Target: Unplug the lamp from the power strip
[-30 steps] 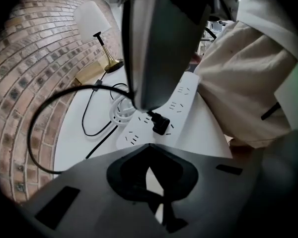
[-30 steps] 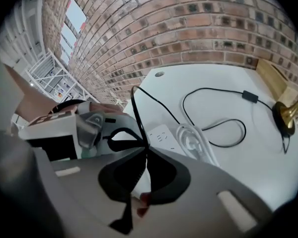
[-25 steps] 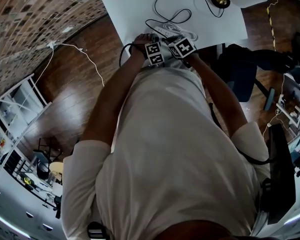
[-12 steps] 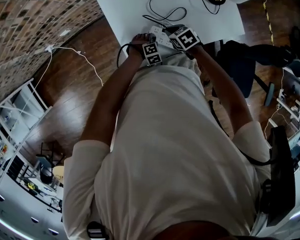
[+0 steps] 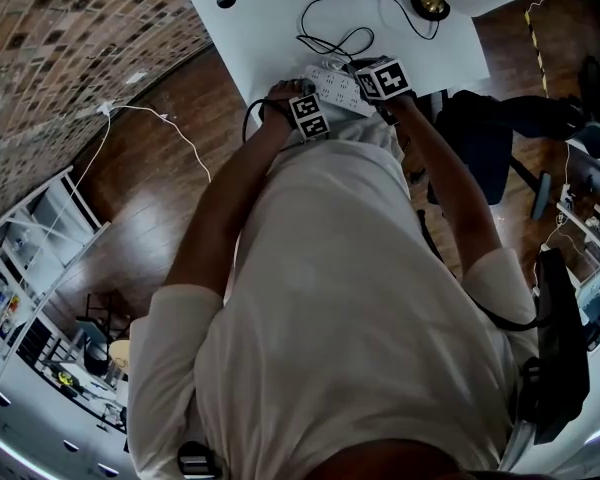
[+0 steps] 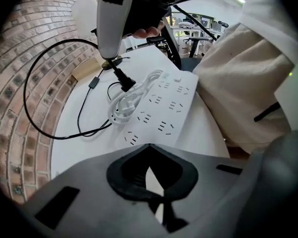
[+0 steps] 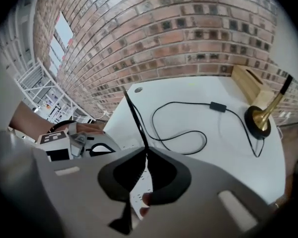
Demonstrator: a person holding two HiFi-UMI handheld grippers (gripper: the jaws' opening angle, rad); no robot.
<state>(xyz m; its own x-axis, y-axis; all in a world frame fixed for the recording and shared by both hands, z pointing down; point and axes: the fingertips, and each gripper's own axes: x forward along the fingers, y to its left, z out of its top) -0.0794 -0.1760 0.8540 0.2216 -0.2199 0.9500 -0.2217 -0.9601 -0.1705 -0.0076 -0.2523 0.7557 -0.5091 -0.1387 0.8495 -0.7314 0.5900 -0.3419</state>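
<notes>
The right hand-held gripper [image 7: 146, 150] was clenched on the lamp's black cord [image 7: 134, 118], which ran up taut from between its jaws. In the left gripper view the plug [image 6: 125, 82] hung just below that gripper's tip, over the coiled white cord [image 6: 124, 105] at the far end of the power strip [image 6: 164, 110]. It appeared clear of the sockets, and every socket in view stood empty.

The left hand-held gripper [image 6: 149, 147] was clenched too, with nothing between its jaws. Its tips sat right at the strip's near end; whether they touched it I could not tell.

The strip lay flat on the white desk [image 7: 188, 90], near the edge by the person. Beyond it the black cord looped across the desk, past an inline switch [image 7: 217, 106], to the brass lamp [image 7: 258, 120] near the far corner. A brick wall [image 7: 179, 33] stood behind the desk.
</notes>
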